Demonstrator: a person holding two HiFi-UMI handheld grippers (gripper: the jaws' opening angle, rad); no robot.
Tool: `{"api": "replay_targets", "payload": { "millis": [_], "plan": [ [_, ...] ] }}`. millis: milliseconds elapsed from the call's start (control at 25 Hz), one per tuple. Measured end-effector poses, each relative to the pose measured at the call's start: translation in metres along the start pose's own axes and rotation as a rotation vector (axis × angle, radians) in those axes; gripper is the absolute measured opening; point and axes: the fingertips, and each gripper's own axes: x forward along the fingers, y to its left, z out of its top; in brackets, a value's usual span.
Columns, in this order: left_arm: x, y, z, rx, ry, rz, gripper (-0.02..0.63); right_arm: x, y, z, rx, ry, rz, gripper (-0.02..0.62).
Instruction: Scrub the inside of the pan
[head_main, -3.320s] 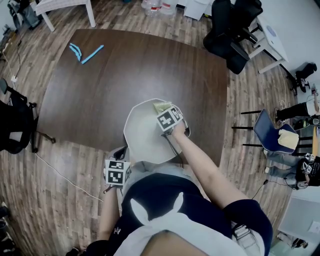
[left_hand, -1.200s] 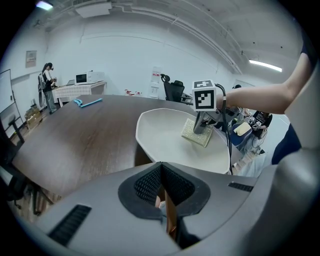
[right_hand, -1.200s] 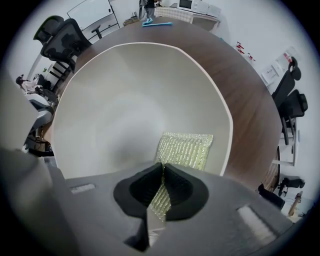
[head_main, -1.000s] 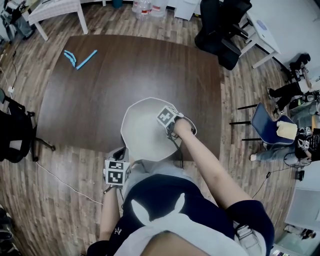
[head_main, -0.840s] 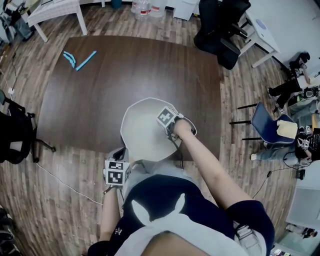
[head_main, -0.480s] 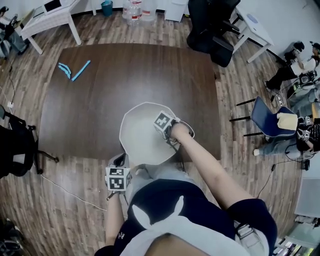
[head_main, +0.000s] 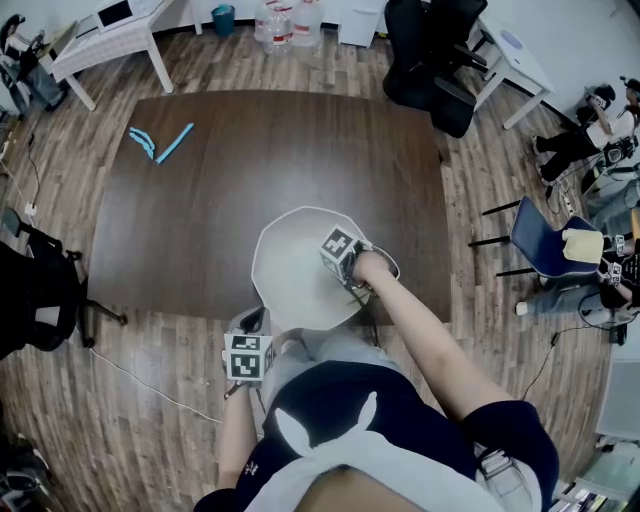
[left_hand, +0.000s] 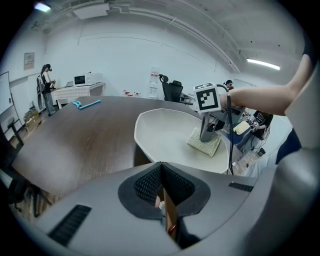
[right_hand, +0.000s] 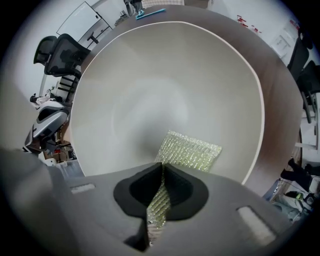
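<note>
A white pan (head_main: 285, 270) sits on the dark brown table near its front edge. My right gripper (head_main: 338, 262) points steeply down into the pan's right side and is shut on a yellow-green scrub pad (right_hand: 192, 150), which lies flat on the pan's floor (right_hand: 150, 85). In the left gripper view, the pad (left_hand: 205, 142) shows under the right gripper (left_hand: 206, 134). My left gripper (head_main: 252, 325) is at the pan's near edge, off the table. Its jaws are shut on a thin brown handle (left_hand: 169, 217) that leads to the pan (left_hand: 165, 132).
Light blue items (head_main: 160, 143) lie at the table's far left corner. Black office chairs (head_main: 430, 50) stand beyond the far right corner, a blue chair (head_main: 540, 250) to the right. The person's body is close against the table's front edge.
The right gripper has dragged the pad from the pan's far rim back to its right side, nearer the person. The left gripper has kept its hold in the same place.
</note>
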Motion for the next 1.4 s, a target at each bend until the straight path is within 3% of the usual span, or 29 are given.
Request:
{"api": "replay_targets", "payload": {
  "millis": [280, 760, 1200, 1400],
  "plan": [
    [0.001, 0.000, 0.000, -0.003, -0.010, 0.002, 0.003, 0.007, 0.016, -0.004, 0.020, 0.025, 0.126, 0.015],
    [0.002, 0.005, -0.005, -0.018, -0.025, 0.006, 0.002, 0.015, 0.048, -0.009, -0.063, 0.097, 0.200, 0.015],
    [-0.002, 0.010, -0.006, -0.041, -0.059, 0.031, 0.003, 0.024, 0.081, -0.005, -0.104, 0.083, 0.270, 0.015],
    [-0.004, 0.009, -0.005, -0.044, -0.065, 0.038, 0.003, 0.023, 0.103, -0.002, -0.112, 0.052, 0.355, 0.015]
  ]
}}
